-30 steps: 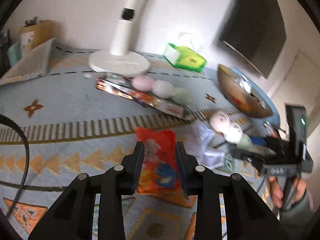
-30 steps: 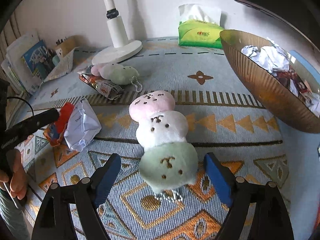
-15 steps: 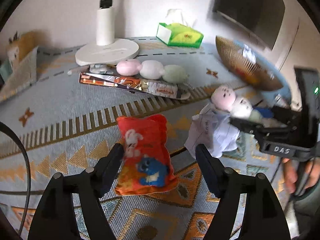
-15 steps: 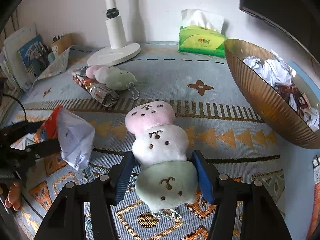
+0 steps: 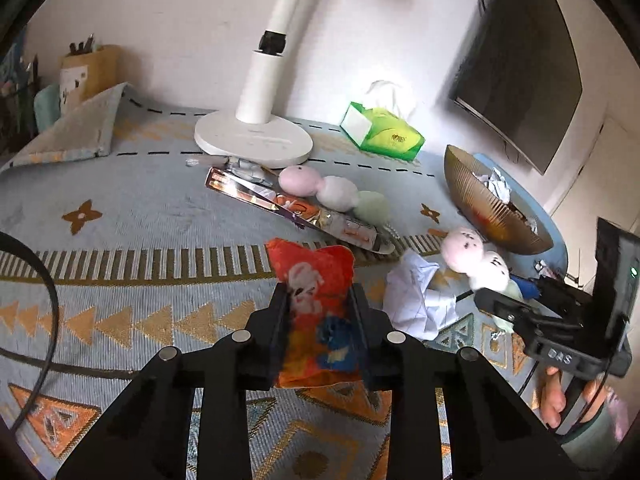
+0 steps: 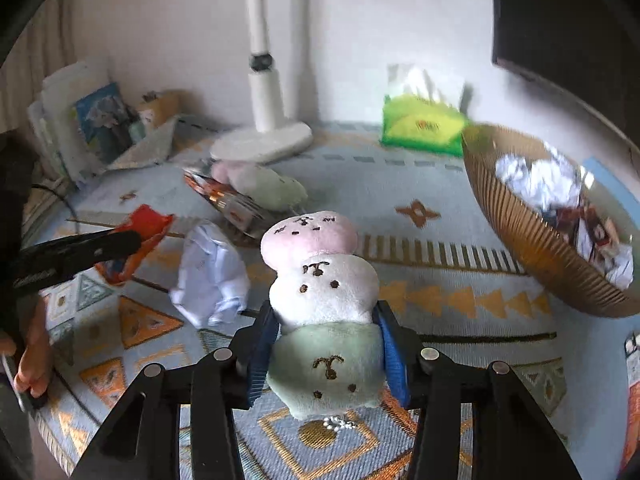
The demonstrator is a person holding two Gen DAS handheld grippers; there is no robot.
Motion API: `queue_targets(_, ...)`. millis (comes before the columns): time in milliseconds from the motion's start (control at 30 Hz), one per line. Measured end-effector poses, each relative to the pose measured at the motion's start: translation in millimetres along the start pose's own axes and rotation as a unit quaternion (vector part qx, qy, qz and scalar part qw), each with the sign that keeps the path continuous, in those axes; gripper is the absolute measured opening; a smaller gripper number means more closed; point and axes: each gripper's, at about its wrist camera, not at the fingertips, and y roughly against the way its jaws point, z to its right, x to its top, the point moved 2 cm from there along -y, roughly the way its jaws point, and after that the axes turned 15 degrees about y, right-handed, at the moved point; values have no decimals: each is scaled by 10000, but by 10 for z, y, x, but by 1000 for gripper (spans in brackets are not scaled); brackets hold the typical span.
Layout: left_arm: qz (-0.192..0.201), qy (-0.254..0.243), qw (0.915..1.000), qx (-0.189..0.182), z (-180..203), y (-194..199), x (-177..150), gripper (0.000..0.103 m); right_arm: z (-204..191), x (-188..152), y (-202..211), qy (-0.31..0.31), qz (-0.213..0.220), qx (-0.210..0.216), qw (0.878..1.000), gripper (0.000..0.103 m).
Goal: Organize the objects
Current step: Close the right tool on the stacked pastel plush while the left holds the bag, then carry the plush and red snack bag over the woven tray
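Observation:
My left gripper [image 5: 319, 320] is shut on a red snack bag [image 5: 316, 304] with cartoon prints and holds it above the patterned cloth; the bag also shows in the right wrist view [image 6: 136, 240]. My right gripper [image 6: 325, 354] is shut on the green end of a three-ball plush toy [image 6: 320, 280], pink, white and green, lifted off the cloth; it also shows in the left wrist view [image 5: 476, 260]. A crumpled white paper [image 6: 210, 276] lies between the two grippers. A second three-ball plush [image 5: 336, 194] lies on a long foil packet [image 5: 296, 210] near the lamp base.
A gold ribbed bowl [image 6: 516, 216] with crumpled papers stands at the right. A white lamp base [image 5: 252, 140] and a green tissue box [image 5: 382, 134] stand at the back. A folded cloth corner [image 5: 76, 128] and books are at the far left.
My left gripper has closed on the red snack bag and lifted it. My right gripper has closed on the plush toy's green end and raised it.

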Motion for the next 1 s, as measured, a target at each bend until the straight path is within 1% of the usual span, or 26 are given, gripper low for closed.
queue_targets(67,-18,-35,10000,50,25,-21,-6,26,-37,14,24,79,78,44,9999,48)
queue_targets(133,-38,-44,10000,46,29,-30,-9,26,-41,14,6,75,25,62,9999,48)
queue_targets(200,-79,8,10000,53,-2,-57,7,26,-25,10,-16,26,-4,137,9999,48)
queue_targets(367,-145,166,9997,59,-68,-97,28,26,1,3,4,-3,107,288,9995,48)
queue_targets(533,-170,247,9995,125,-104,-116,32,26,-24,-1,19,63,84,160,9998,48)
queue_targets(633,-119,354,9992,170,-140,-103,41,26,-26,-10,38,81,84,87,9999,48)
queue_targets(867,65,640,9975,277,-244,-53,72,26,-31,-18,163,101,382,30,9992,48)
queue_targets(1000,108,715,9966,392,-273,-6,76,26,-1,-53,196,-25,302,-69,9995,48)
